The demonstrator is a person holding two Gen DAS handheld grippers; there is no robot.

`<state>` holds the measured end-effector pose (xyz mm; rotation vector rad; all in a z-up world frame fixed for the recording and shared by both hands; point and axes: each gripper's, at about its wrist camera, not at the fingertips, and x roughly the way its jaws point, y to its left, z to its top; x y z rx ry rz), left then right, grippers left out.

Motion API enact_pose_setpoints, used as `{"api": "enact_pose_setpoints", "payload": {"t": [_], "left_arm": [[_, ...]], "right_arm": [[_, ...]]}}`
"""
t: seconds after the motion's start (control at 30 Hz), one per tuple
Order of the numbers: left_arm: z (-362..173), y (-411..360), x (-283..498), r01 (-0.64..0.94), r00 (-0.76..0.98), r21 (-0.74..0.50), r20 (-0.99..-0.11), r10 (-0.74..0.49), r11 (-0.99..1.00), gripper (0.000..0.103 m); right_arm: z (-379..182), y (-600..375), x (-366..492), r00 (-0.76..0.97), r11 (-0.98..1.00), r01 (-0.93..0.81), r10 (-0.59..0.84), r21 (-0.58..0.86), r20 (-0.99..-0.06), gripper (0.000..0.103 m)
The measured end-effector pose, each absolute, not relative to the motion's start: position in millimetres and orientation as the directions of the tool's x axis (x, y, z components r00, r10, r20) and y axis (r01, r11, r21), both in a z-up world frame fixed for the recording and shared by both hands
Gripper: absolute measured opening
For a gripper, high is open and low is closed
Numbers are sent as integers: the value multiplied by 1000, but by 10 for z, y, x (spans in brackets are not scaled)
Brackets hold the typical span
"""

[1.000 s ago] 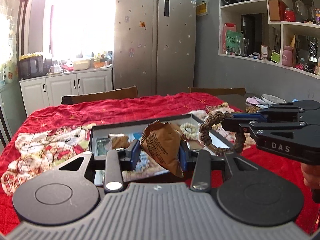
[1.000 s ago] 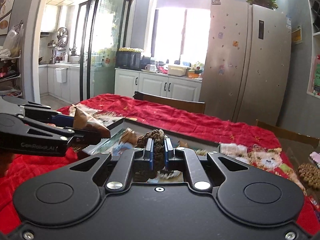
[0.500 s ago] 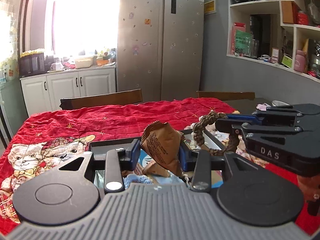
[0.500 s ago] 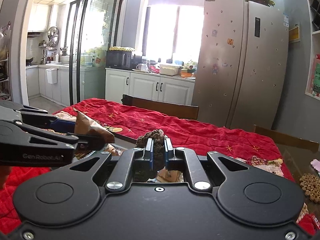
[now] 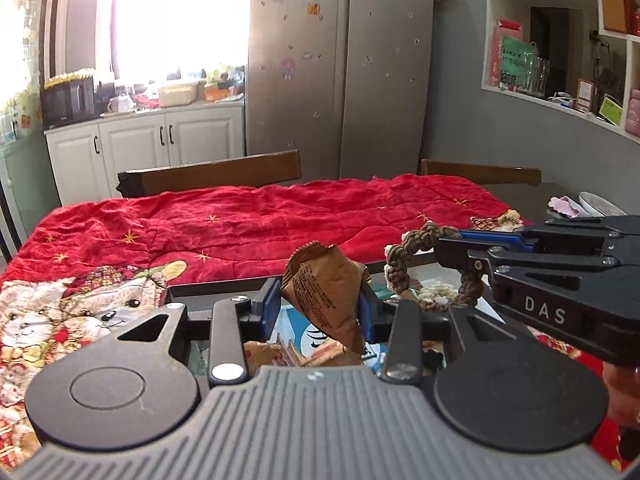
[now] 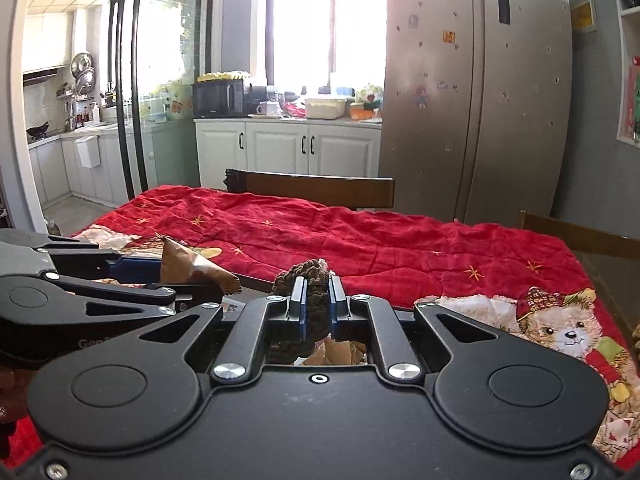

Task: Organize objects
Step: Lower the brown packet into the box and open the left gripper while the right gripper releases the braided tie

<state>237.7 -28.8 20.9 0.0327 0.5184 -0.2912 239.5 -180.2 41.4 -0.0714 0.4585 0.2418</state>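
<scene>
Packet (image 5: 326,294) sits clamped in the left gripper (image 5: 316,310), braid (image 5: 430,266) pinched in the right gripper (image 6: 318,306) — both held above the tray (image 5: 224,286), which lies directly below the jaws.

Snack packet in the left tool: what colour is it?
Brown crinkled foil snack packet with dark print; left wrist view shows it best.
</scene>
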Motion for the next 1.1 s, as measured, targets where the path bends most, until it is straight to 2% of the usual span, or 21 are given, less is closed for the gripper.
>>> {"api": "enact_pose_setpoints", "payload": {"t": [0.53, 0.83, 1.1], "left_arm": [[-104, -302, 2838, 233, 811, -47, -542, -221, 971, 44], [-254, -367, 2956, 242, 790, -24, -575, -211, 970, 44], [-347, -355, 3036, 251, 762, -50, -606, -229, 967, 44]], "right_arm": [[-52, -1812, 3015, 832, 974, -220, 211, 43, -513, 10], [-179, -1798, 3155, 823, 974, -219, 213, 51, -527, 11], [-223, -1798, 3223, 819, 974, -220, 214, 53, -532, 11]]}}
